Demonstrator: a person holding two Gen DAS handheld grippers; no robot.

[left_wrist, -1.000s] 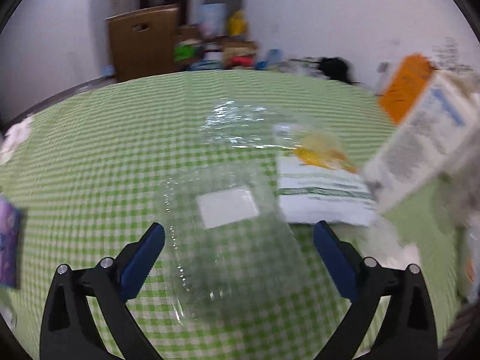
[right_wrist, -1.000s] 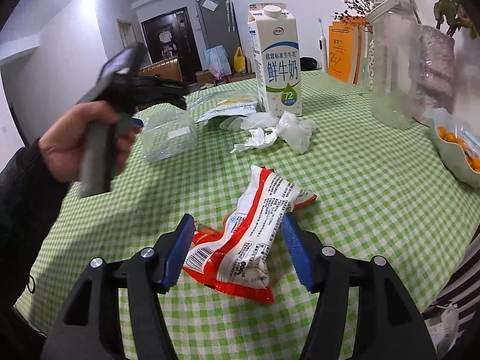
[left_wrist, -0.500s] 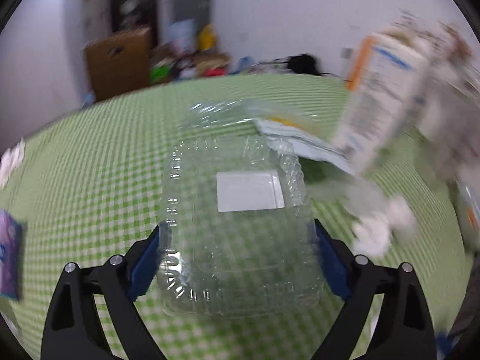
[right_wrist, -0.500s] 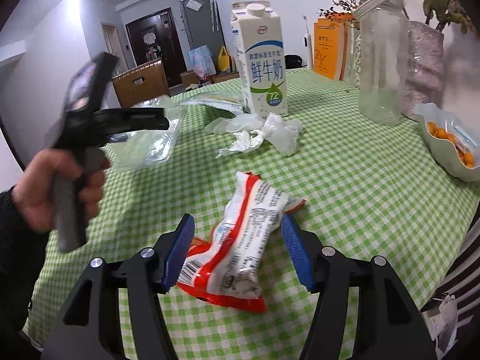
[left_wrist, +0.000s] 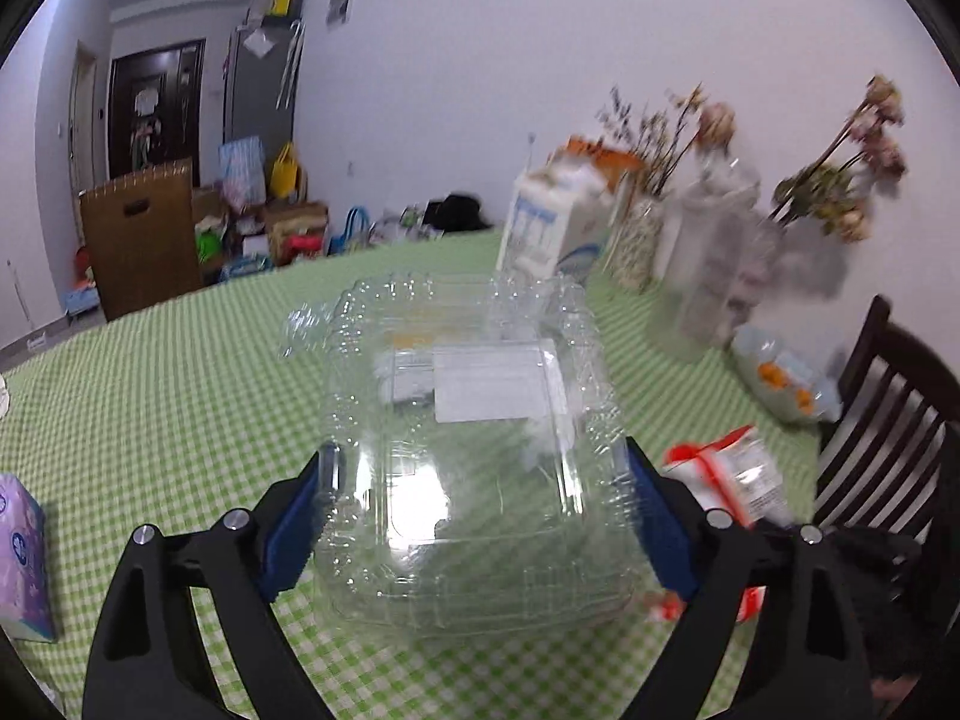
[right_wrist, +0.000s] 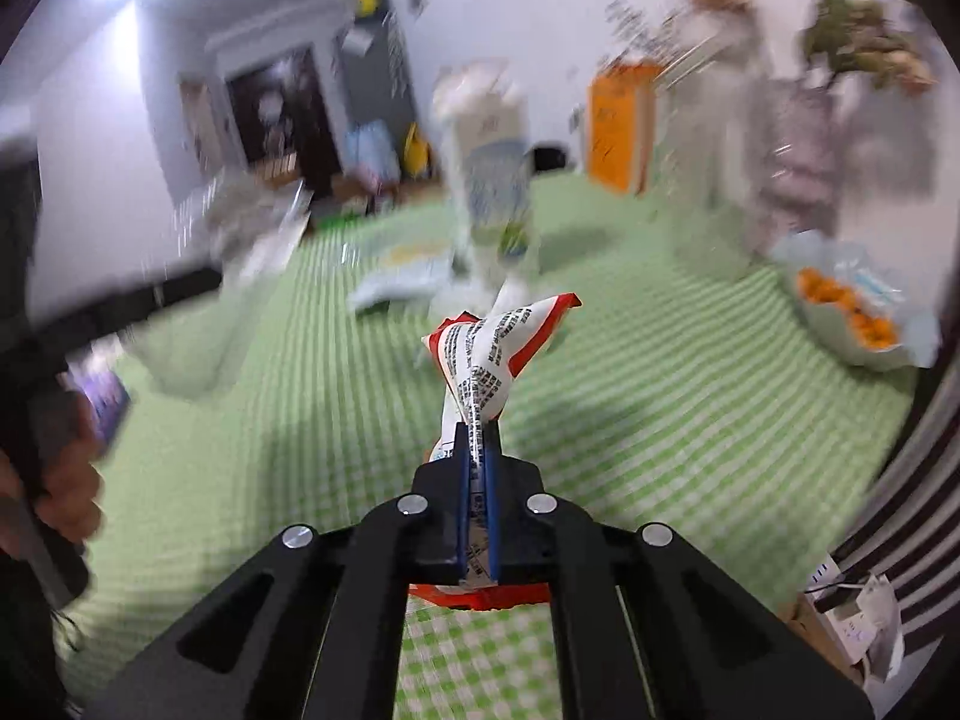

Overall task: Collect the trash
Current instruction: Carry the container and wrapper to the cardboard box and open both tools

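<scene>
My left gripper (left_wrist: 477, 501) is shut on a clear plastic clamshell box (left_wrist: 474, 450) with a white label, held above the green checked tablecloth (left_wrist: 168, 396). My right gripper (right_wrist: 475, 456) is shut on a red and white snack wrapper (right_wrist: 483, 360), pinched flat between the blue pads and lifted off the cloth. The same wrapper shows in the left wrist view (left_wrist: 729, 480) at the right. The left hand and its gripper show blurred at the left of the right wrist view (right_wrist: 54, 480).
A milk carton (left_wrist: 549, 234), glass jars and dried flowers (left_wrist: 720, 252), and a bowl of orange fruit (right_wrist: 852, 312) stand along the table's right side. A purple tissue pack (left_wrist: 21, 558) lies at left. More wrappers (right_wrist: 402, 282) lie near the carton. A dark chair (left_wrist: 894, 420) stands right.
The right gripper closed on the snack wrapper and lifted it. The left gripper raised the clamshell box and swung right. Both views are motion blurred.
</scene>
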